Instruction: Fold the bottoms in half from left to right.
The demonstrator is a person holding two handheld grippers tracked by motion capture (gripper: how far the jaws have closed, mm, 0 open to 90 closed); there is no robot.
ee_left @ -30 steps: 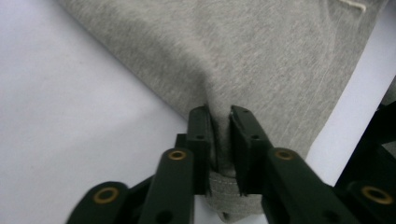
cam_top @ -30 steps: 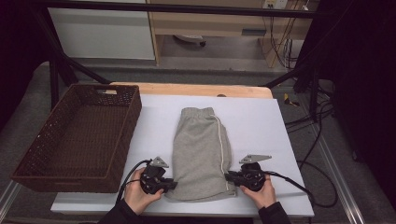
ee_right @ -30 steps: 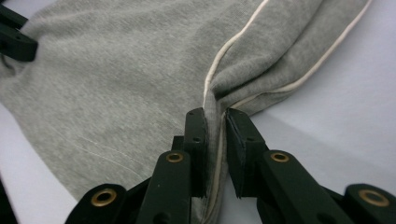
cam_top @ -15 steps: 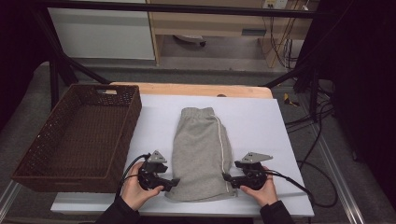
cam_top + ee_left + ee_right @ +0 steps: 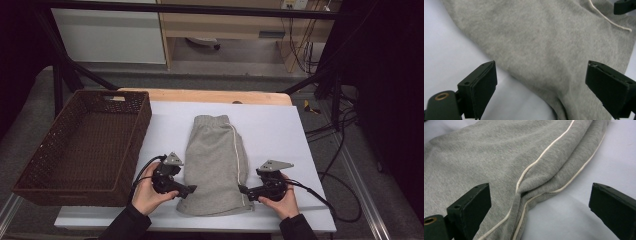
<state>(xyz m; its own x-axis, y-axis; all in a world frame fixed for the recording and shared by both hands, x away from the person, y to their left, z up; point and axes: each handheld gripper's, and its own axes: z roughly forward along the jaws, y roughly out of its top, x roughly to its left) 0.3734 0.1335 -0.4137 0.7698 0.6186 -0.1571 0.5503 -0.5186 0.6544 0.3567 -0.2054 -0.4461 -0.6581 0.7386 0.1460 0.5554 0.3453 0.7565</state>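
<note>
A grey folded garment [image 5: 216,162] with a white side stripe lies flat on the white table cover [image 5: 272,130]. My left gripper [image 5: 189,191] sits at its near left edge and my right gripper [image 5: 244,191] at its near right edge, each held in a hand. Both have just been opening their jaws. In the left gripper view the left gripper [image 5: 544,92] stands wide open, with the garment [image 5: 544,42] edge loose between the jaws. In the right gripper view the right gripper [image 5: 540,212] is open over the striped fold of the garment [image 5: 499,162], pads off the cloth.
A dark brown wicker basket [image 5: 144,117] stands at the table's left, close to my left hand. Cables trail from both grippers. A wooden table edge [image 5: 210,96] runs along the back. White cover shows to the garment's right.
Both grippers went from shut on the garment's near edge to open, letting it go. The left hand has drawn a little away to the left and up.
</note>
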